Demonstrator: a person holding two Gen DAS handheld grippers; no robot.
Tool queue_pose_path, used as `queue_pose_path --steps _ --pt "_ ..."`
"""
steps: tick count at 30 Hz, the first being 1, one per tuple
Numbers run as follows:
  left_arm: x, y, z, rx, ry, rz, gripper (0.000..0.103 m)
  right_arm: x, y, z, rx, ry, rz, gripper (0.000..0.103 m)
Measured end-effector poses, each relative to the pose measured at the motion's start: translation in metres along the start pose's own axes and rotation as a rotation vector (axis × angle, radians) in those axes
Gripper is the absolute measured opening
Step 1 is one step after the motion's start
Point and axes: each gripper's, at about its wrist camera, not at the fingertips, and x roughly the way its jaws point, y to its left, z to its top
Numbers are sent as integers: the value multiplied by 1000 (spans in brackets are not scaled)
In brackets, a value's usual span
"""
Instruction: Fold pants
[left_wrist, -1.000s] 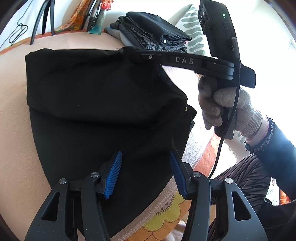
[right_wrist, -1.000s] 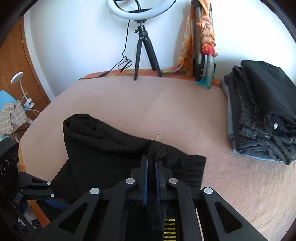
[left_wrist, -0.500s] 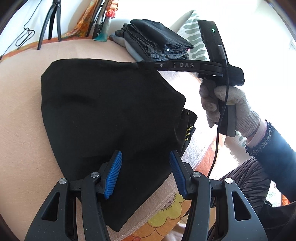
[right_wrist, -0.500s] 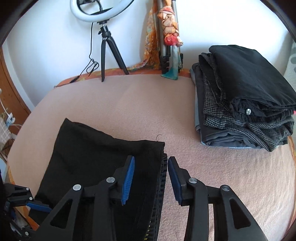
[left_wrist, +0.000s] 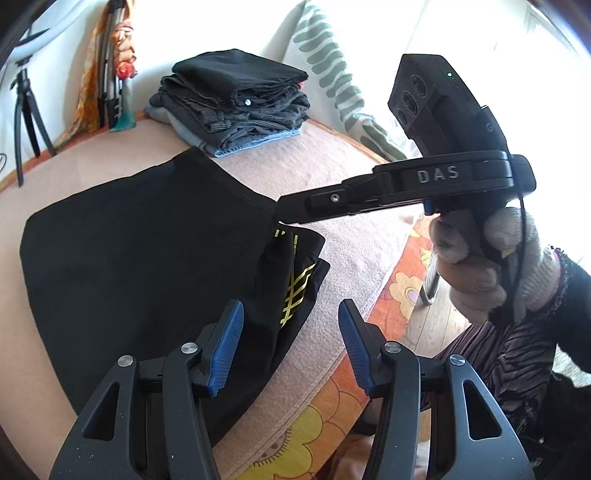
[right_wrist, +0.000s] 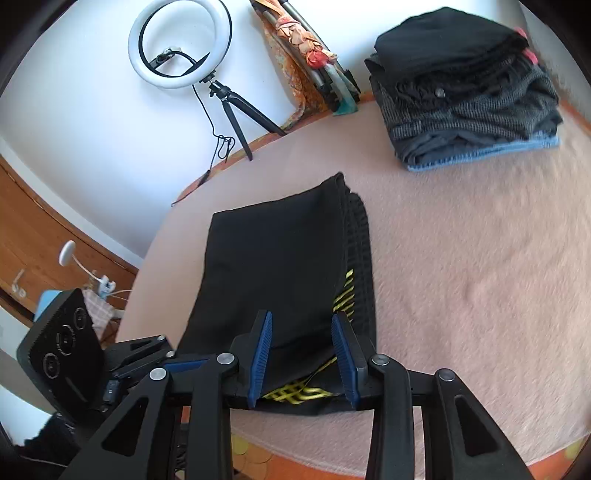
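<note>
The black pants lie folded flat on the pink blanket, with a yellow printed pattern showing at the near right edge. They also show in the right wrist view. My left gripper is open and empty above the pants' near edge. My right gripper is open, its jaws standing over the near edge of the pants without holding them. In the left wrist view its black body hovers at the pants' right corner.
A stack of folded dark clothes sits at the far side of the bed, also in the right wrist view. A ring light on a tripod stands by the wall. The bed's flowered edge runs along the front.
My right gripper opened and let go of the pants' top layer, which now lies folded down. Both grippers drew back toward the near edge.
</note>
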Motion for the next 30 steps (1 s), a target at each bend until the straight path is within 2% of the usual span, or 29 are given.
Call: queue_pose_path --steps 2,6,10,12,16,18,20,21,23,26,28,30 --pt "10 8 -1 -15 28 27 52 3 -6 -12 75 8 63 37" --pt "24 34 -5 -73 57 88 51 19 -20 -22 192 40 110 38" --pt "18 53 -5 -166 32 68 51 28 -30 -24 257 76 84 35" --pt "17 57 -7 -179 33 66 51 29 -28 -23 267 73 97 40" --pt "20 59 -7 -192 32 57 51 42 -20 -21 249 78 101 41" --pt "18 59 -9 -198 32 51 51 53 -14 -19 219 78 72 40" --pt "19 60 -8 -202 32 44 51 60 -8 -17 195 65 51 31" --pt "17 61 -8 -208 30 38 51 61 -6 -15 192 60 53 16" --pt "12 65 -9 -235 20 24 51 57 -2 -11 192 47 90 6" --pt "-7 70 -6 -275 -27 -23 51 37 12 -3 179 -11 121 2" --pt "-24 72 -4 -275 -74 -27 51 20 20 0 187 -48 162 2" --pt "-37 77 -2 -294 -110 -21 51 6 26 2 182 -73 156 3"
